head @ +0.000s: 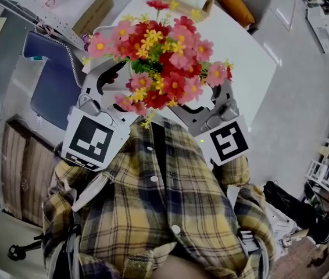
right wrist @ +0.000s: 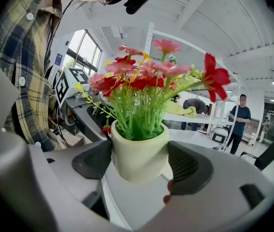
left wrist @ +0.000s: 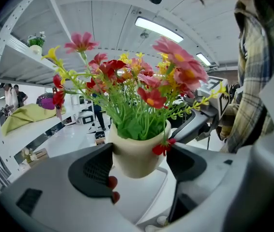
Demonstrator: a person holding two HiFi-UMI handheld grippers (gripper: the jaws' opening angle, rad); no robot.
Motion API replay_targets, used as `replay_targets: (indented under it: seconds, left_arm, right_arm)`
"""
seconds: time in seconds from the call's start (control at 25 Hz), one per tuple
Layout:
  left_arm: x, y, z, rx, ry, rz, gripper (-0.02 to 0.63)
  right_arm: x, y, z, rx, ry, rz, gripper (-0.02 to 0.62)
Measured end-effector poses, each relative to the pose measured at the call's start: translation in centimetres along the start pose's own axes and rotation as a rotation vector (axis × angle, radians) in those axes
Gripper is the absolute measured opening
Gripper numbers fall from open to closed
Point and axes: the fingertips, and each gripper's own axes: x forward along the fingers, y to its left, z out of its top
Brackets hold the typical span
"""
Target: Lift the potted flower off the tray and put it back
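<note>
The potted flower [head: 163, 63], red, pink and yellow blooms in a cream pot [left wrist: 136, 153], hangs in the air in front of the person's plaid shirt. Both grippers hold it from opposite sides. My left gripper [left wrist: 139, 166] is shut on the pot, its dark pads against the pot's sides. My right gripper [right wrist: 139, 163] is likewise shut on the pot [right wrist: 139, 151]. In the head view the left gripper [head: 115, 83] and right gripper [head: 220, 97] reach in under the blooms, which hide the pot. A white tray [left wrist: 149, 195] lies well below the pot.
A white table [head: 251, 68] spreads beneath the flowers, with a cardboard box [head: 95, 10] and an orange object [head: 234, 4] at its far side. A blue chair [head: 51, 80] stands at the left. White shelving with a yellow cloth [left wrist: 25, 117] and people stand in the background.
</note>
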Motion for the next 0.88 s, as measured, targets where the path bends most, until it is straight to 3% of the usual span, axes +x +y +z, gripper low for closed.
replay_targets:
  seconds: [0.88]
  left_arm:
    - [-0.18, -0.18, 0.05, -0.021, 0.028, -0.016, 0.353]
  right_arm:
    - [-0.16, 0.16, 0.15, 0.017, 0.018, -0.001, 0.364]
